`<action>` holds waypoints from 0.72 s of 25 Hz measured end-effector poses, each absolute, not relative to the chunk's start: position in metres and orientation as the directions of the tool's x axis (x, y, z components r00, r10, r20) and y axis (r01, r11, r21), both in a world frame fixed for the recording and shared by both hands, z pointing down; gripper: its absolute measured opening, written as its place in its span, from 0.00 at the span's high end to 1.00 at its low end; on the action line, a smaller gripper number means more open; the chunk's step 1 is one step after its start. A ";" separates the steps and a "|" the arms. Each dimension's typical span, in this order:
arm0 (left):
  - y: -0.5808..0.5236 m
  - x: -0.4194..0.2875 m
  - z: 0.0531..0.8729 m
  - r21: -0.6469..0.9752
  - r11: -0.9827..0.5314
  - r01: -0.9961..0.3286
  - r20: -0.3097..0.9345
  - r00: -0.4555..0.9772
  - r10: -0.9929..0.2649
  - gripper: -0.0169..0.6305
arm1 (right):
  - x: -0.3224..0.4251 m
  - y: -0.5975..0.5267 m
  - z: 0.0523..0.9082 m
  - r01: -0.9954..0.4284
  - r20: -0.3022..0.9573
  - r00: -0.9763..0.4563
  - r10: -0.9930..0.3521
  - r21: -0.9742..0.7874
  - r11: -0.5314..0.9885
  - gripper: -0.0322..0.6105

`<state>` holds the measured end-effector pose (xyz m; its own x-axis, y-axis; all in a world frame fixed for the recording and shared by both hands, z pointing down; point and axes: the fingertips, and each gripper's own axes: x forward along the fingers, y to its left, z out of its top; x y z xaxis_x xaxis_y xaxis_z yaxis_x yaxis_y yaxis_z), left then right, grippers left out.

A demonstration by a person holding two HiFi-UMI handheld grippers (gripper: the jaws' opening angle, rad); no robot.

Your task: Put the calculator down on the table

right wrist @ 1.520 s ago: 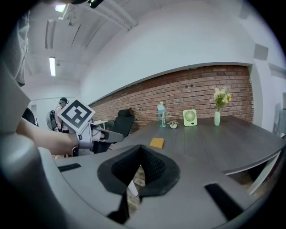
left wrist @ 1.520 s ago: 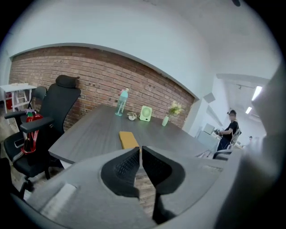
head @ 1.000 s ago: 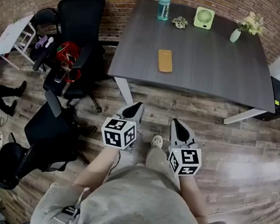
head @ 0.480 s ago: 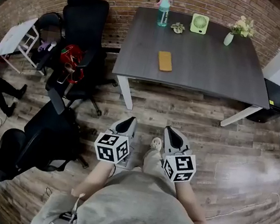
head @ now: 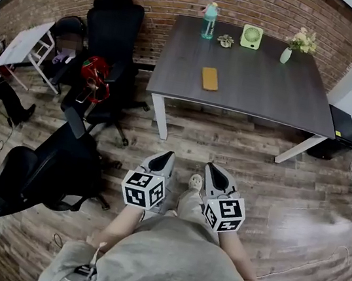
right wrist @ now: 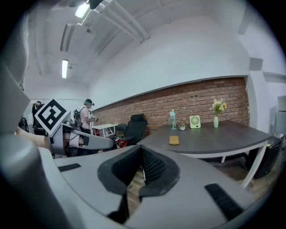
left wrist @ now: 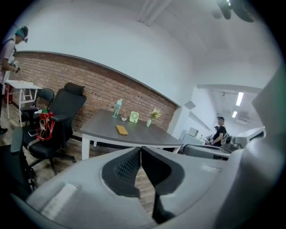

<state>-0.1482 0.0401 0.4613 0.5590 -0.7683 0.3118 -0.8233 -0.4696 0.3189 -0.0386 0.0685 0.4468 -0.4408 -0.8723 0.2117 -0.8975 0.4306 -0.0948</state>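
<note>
Left tongs [head: 165, 156] and right tongs [head: 211, 168]: both closed together, nothing in them. I hold them side by side over the wood floor [head: 301, 189], well apart from the counter [head: 282, 100]. Yellow calculator [head: 209, 78] lies flat on the counter, left of middle.

A dark grey table [head: 271, 85] with white legs stands on a wood-plank floor [head: 301, 189], its far edge against a brick wall. Along that far edge stand four things: a teal bottle [head: 209, 21] towards the left corner, a small potted plant [head: 225, 40] just beside it, a pale green fan [head: 251, 36] near the middle, and a vase of flowers [head: 286, 55] towards the right corner. An orange-yellow calculator [head: 209, 78] lies flat on the tabletop's left half, well apart from them.
</note>
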 end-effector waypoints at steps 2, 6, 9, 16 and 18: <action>0.044 -0.148 0.461 0.320 -0.469 -0.823 0.308 0.559 -0.770 0.94 | -0.039 0.072 0.446 -0.897 0.209 -0.442 -0.872 -0.092 0.432 0.95; 0.052 -0.147 0.463 0.329 -0.463 -0.823 0.305 0.557 -0.773 0.94 | -0.040 0.079 0.449 -0.895 0.211 -0.446 -0.870 -0.093 0.436 0.95; 0.056 -0.147 0.464 0.331 -0.463 -0.822 0.307 0.558 -0.771 0.94 | -0.040 0.083 0.450 -0.896 0.212 -0.445 -0.870 -0.096 0.434 0.95; 0.059 -0.144 0.467 0.331 -0.463 -0.822 0.316 0.559 -0.766 0.94 | -0.037 0.082 0.447 -0.902 0.198 -0.431 -0.880 -0.077 0.425 0.95; 0.059 -0.144 0.467 0.331 -0.465 -0.821 0.316 0.561 -0.765 0.94 | -0.037 0.081 0.448 -0.903 0.196 -0.430 -0.881 -0.079 0.423 0.95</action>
<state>-0.1436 0.0589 0.4670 0.5606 -0.7653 0.3163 -0.8212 -0.4646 0.3313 -0.0374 0.0809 0.4475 -0.4302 -0.8811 0.1965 -0.9026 0.4231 -0.0790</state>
